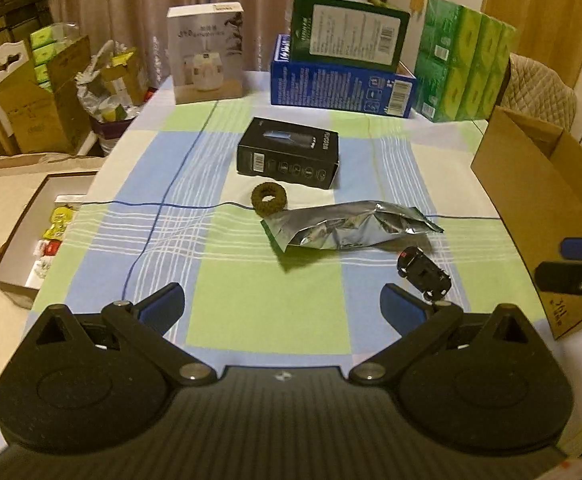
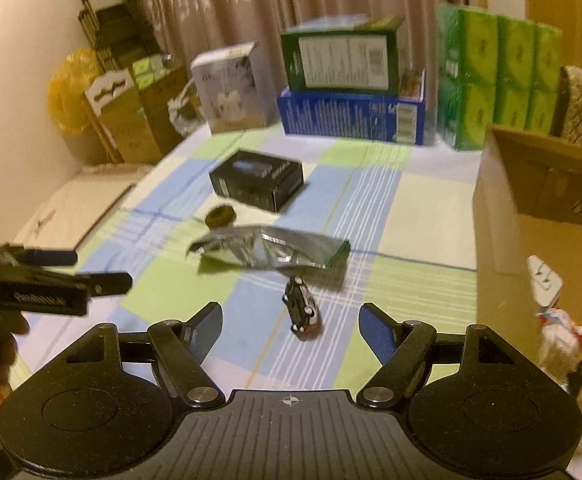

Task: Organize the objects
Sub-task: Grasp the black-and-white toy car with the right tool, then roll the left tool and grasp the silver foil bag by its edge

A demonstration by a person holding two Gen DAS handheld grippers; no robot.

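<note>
Lying just ahead of open right gripper (image 2: 291,322), toy car (image 2: 302,310)

The near part of the checked green, blue and white cloth on the desk (image 1: 267,320) lies bare, giving open room up to the small black toy car (image 2: 302,308) and the crumpled silver foil pouch (image 1: 351,226) just behind it. Beyond these, a dark green fuzzy ring (image 1: 269,199) and a flat black cardboard box (image 1: 289,152) block the middle. An open brown cardboard carton (image 1: 539,200) walls the right edge, and stacked boxes close the far edge.
</note>
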